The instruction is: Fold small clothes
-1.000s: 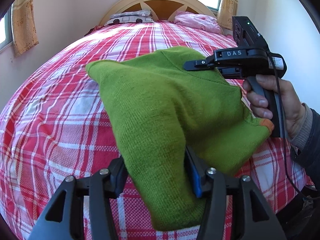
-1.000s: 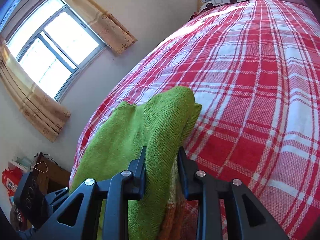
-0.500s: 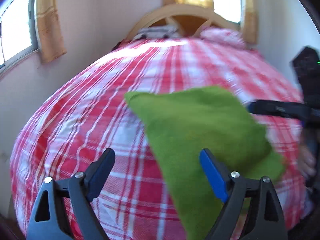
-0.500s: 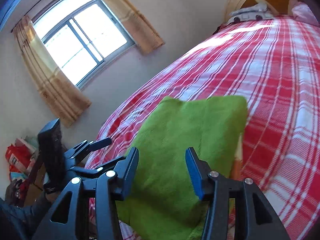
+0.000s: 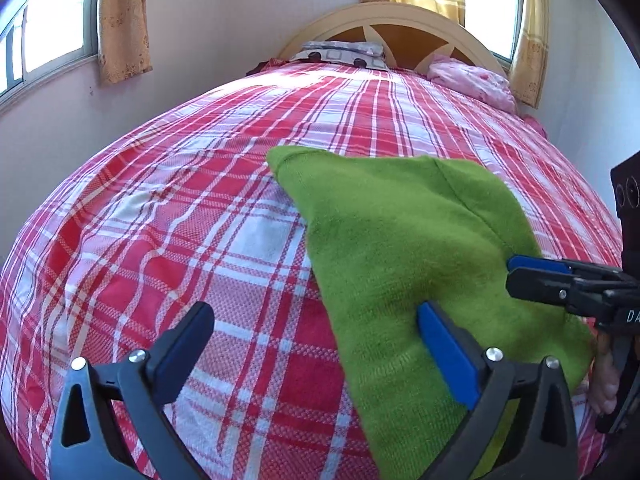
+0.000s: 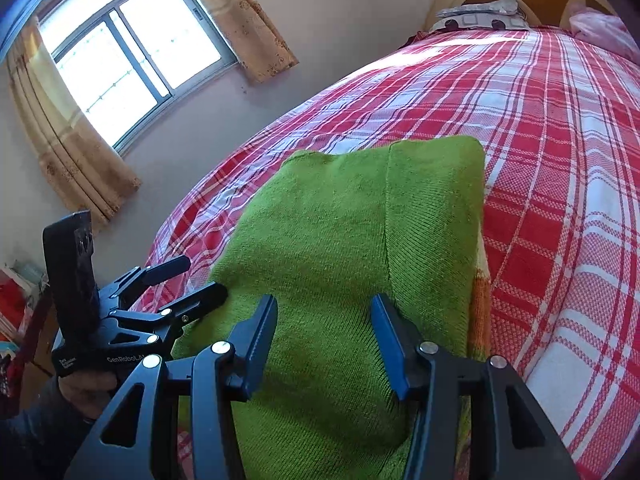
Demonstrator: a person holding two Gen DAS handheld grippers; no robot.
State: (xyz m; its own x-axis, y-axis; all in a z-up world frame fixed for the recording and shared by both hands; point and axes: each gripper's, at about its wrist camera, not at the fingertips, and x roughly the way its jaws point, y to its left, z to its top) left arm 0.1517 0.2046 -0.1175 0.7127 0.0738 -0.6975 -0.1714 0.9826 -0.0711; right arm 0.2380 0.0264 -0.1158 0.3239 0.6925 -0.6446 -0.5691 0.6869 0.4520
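A green knitted garment (image 5: 404, 256) lies folded flat on the red plaid bedspread (image 5: 192, 232); it also shows in the right wrist view (image 6: 344, 248), with an orange edge (image 6: 482, 304) at its right side. My left gripper (image 5: 316, 340) is open and empty, its right finger over the garment's near left edge. My right gripper (image 6: 324, 336) is open and empty, just above the garment's near end. Each gripper shows in the other's view, the right one (image 5: 560, 280) at the garment's right edge and the left one (image 6: 176, 284) at its left edge.
The bed runs back to a wooden headboard (image 5: 396, 36) with a patterned pillow (image 5: 340, 52) and a pink bundle (image 5: 472, 80). A wall with curtained windows (image 6: 132, 60) borders the bed's left side. Clutter (image 6: 16, 304) stands by the bed's near left corner.
Both grippers have let go of the green garment and opened. It has dropped from hanging in the air to lying folded on the bed, and both grippers have drawn back a little.
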